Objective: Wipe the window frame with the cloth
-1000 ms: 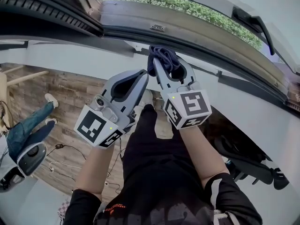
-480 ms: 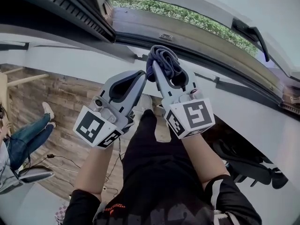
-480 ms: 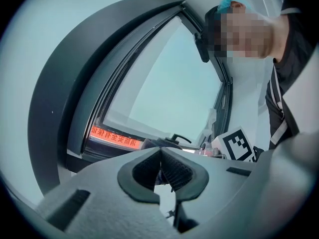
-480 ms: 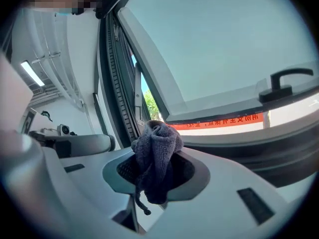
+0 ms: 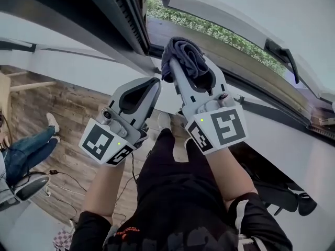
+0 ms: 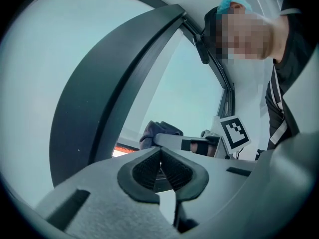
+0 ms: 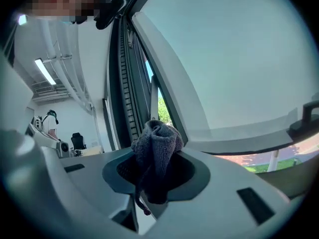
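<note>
Raised toward the window frame (image 5: pixel 128 22) at upper centre was the right gripper (image 5: pixel 189 69), one cloth (image 5: pixel 183 54) clamped; the left gripper (image 5: pixel 155 85) was pressed closed

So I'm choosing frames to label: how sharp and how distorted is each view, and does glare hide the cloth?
Head view: sharp, window frame bowed, cloth clear. Left gripper view: heavy fisheye, dark corners, frame strongly curved. Right gripper view: same fisheye, cloth crisp, no glare on it.

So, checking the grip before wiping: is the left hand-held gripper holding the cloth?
No, the left hand-held gripper is shut on nothing; the cloth sits in the right hand-held gripper.
</note>
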Demonstrator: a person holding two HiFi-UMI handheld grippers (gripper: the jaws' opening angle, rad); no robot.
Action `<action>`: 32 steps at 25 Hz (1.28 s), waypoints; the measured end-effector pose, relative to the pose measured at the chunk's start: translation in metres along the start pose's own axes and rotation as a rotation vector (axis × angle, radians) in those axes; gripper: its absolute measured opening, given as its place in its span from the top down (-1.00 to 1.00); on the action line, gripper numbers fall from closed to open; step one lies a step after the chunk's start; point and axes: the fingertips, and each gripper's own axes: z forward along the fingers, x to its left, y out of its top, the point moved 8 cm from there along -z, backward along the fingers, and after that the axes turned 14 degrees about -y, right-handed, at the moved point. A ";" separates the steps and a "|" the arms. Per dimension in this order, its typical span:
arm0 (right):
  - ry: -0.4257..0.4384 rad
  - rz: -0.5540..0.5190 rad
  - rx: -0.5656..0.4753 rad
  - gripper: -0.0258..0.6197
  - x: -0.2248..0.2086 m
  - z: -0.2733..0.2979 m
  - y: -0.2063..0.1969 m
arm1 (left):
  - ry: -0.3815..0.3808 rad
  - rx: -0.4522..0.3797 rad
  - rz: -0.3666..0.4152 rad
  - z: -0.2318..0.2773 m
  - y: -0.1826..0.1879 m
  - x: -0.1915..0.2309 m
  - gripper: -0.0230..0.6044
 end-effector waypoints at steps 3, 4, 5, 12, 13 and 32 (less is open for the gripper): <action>0.021 -0.017 -0.023 0.58 0.012 0.009 0.015 | 0.011 -0.014 0.012 -0.008 0.010 0.005 0.86; 0.028 -0.023 -0.027 0.58 0.015 0.011 0.019 | 0.014 -0.018 0.015 -0.010 0.013 0.007 0.86; 0.034 -0.029 -0.030 0.58 0.018 0.013 0.022 | 0.017 -0.020 0.018 -0.012 0.016 0.007 0.86; 0.065 -0.064 -0.034 0.58 0.028 0.011 0.041 | 0.039 -0.046 0.038 -0.025 0.037 0.010 0.86; 0.068 -0.069 -0.036 0.58 0.028 0.010 0.044 | 0.039 -0.049 0.042 -0.026 0.040 0.009 0.86; 0.046 -0.137 -0.126 0.58 -0.005 -0.060 0.114 | -0.058 -0.069 0.138 0.011 0.093 -0.043 0.86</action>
